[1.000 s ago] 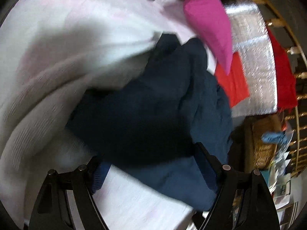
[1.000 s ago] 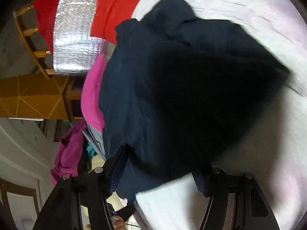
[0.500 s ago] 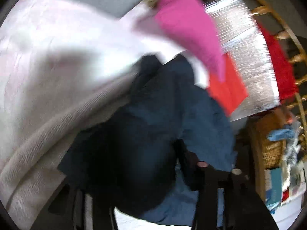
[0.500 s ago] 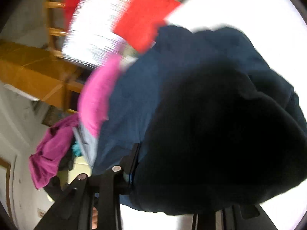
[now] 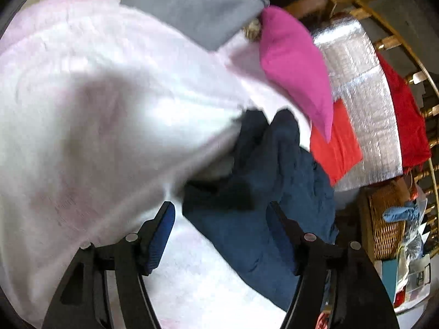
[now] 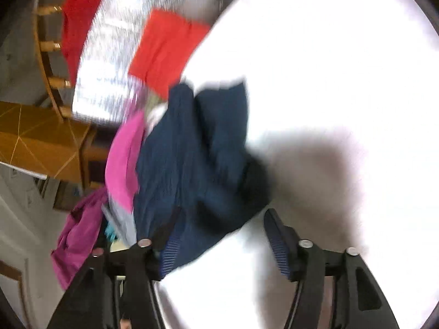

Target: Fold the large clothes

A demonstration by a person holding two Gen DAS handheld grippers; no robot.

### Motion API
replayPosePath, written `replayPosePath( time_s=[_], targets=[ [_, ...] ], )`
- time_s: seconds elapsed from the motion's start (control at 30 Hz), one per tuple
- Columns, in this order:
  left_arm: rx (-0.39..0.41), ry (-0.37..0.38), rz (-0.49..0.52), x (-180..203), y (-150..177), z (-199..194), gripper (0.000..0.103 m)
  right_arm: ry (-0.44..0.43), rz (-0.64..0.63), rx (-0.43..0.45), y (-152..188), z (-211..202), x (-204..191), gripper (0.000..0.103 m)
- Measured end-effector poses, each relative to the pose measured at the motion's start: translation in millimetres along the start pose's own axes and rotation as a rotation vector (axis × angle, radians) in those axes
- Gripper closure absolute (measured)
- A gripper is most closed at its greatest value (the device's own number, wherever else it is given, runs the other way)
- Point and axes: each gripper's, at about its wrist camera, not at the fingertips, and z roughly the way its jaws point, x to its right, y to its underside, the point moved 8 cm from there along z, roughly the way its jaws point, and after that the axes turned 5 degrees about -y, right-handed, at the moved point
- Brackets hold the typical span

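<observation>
A crumpled navy blue garment (image 5: 274, 197) lies on a pale pink-white bed cover (image 5: 96, 109). My left gripper (image 5: 221, 219) is open just above the garment's near edge, its blue pads (image 5: 162, 233) apart and empty. In the right wrist view the navy garment (image 6: 192, 164) lies bunched at the cover's left edge. My right gripper (image 6: 219, 233) is open over it, the left pad (image 6: 171, 249) over the cloth; I cannot tell whether it touches. The view is blurred.
A pink cushion (image 5: 296, 68) and a grey cloth (image 5: 197, 8) lie at the far side. A red cloth (image 5: 337, 150) and silver foil sheet (image 5: 367, 109) lie beyond the bed. A wicker basket (image 5: 387, 224) stands on the right. A purple garment (image 6: 76, 235) hangs at the left.
The navy garment has dropped out from between both grippers' fingers and now lies lower and smaller on the cover. Both grippers have pulled back from it, and both views have tilted.
</observation>
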Motion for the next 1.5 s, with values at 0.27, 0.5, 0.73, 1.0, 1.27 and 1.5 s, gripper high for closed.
replayPosePath(
  time_s=[0.27, 0.5, 0.73, 1.0, 1.27, 1.5],
  targets=[
    [-0.05, -0.035, 0.094, 10, 0, 24, 0.021, -0.049, -0.023, -0.002, -32, 28, -6, 0.035],
    [-0.116, -0.013, 0.058, 13, -1, 55, 0.02, 0.035, -0.025, -0.01, -49, 71, 2, 0.029],
    [-0.094, -0.002, 0.063, 12, 2, 56, 0.034, 0.04, -0.116, -0.057, -44, 87, -7, 0.056],
    [-0.059, 0.013, 0.086, 15, 0, 46, 0.054, 0.104, -0.289, 0.023, -40, 72, -33, 0.071],
    [-0.039, -0.079, 0.09, 13, 0, 27, 0.04, 0.126, -0.241, 0.049, -41, 44, -27, 0.049],
    [0.188, -0.114, 0.335, 60, 0, -21, 0.03, 0.031, -0.392, 0.185, -32, -7, -66, 0.048]
  ],
)
